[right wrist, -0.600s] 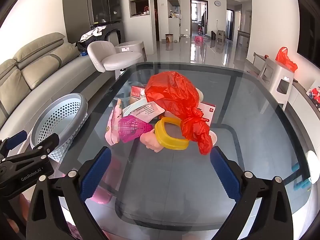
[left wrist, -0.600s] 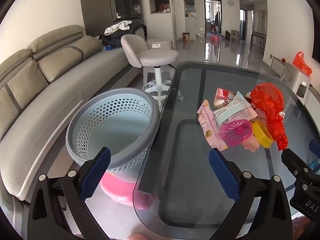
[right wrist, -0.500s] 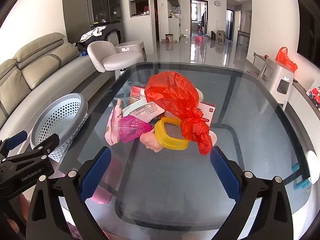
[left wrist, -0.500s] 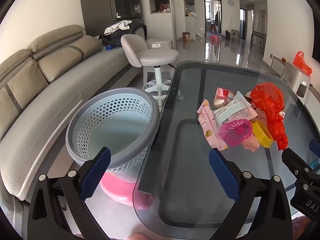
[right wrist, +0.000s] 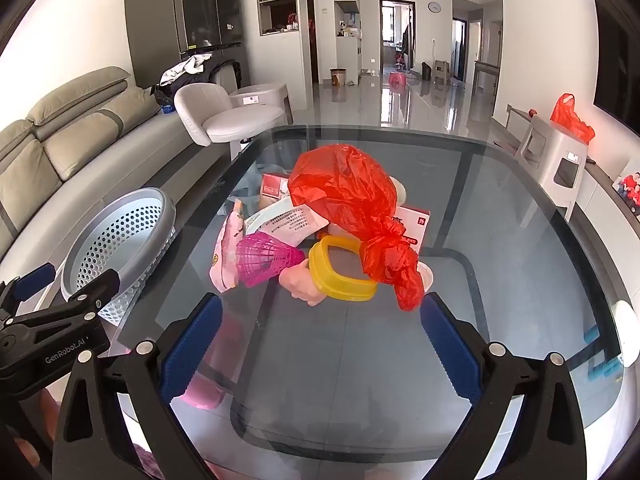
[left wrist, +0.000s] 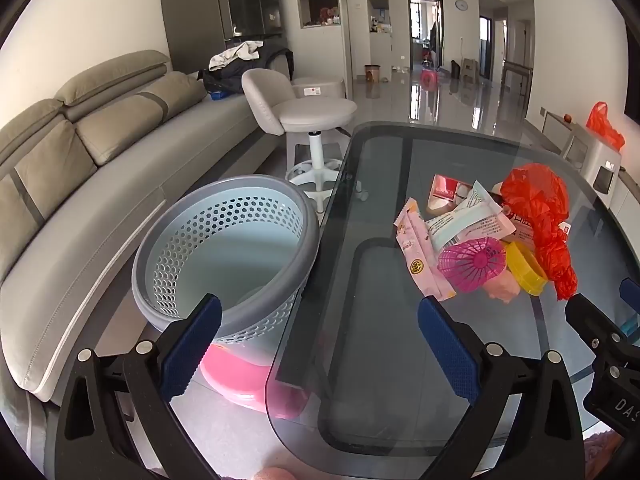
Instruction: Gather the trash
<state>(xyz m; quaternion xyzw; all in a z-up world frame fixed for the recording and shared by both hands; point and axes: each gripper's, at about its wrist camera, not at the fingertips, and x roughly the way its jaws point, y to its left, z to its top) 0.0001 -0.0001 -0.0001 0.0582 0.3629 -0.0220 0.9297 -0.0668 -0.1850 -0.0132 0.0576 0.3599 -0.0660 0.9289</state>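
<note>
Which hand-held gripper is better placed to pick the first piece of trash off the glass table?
Right. The right hand-held gripper is open and faces the trash pile squarely; the left hand-held gripper points between the basket and the pile.

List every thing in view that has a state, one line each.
left gripper: open, empty
right gripper: open, empty
waste basket: upright, nothing seen inside
red plastic bag: knotted shut, on the pile
yellow ring: lying flat
glass table: carries the trash pile
</note>
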